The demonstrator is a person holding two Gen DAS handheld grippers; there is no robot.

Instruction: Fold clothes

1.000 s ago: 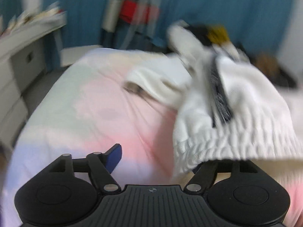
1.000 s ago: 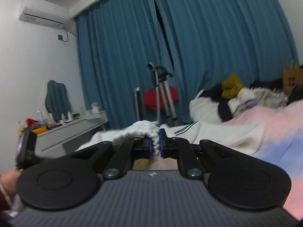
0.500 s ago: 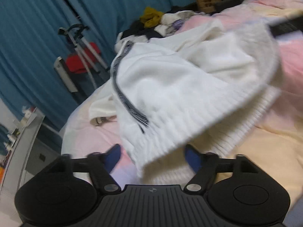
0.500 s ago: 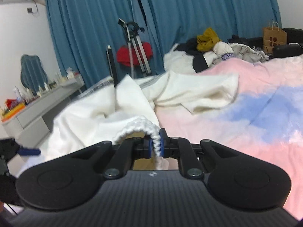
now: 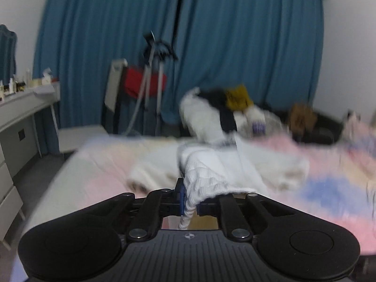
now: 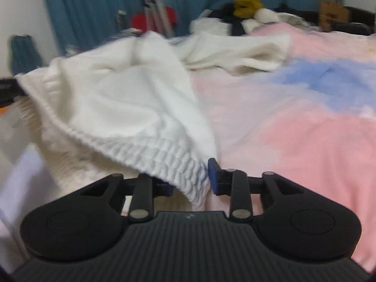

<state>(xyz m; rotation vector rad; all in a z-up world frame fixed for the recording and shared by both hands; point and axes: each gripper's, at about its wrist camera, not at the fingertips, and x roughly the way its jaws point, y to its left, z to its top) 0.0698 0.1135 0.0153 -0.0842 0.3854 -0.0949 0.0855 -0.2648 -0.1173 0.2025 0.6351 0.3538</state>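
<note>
Left gripper is pinched tight on my white garment's ribbed waistband; right gripper gapes, the band between its fingers. Rumpled, the garment lies near left on the pink bedspread: I judge folding barely begun.

A: What's behind the bed?

B: Blue curtains across the whole back wall. In front of them stands a tripod, with something red beside its legs.

A: And on the left?

B: A grey dresser with small bottles along its top.

A: Anything else on the bed?

B: Its cover is pink with a blue patch. At the far end lies a heap of white, black and mustard things, blurred. A brown paper bag stands near it.
</note>
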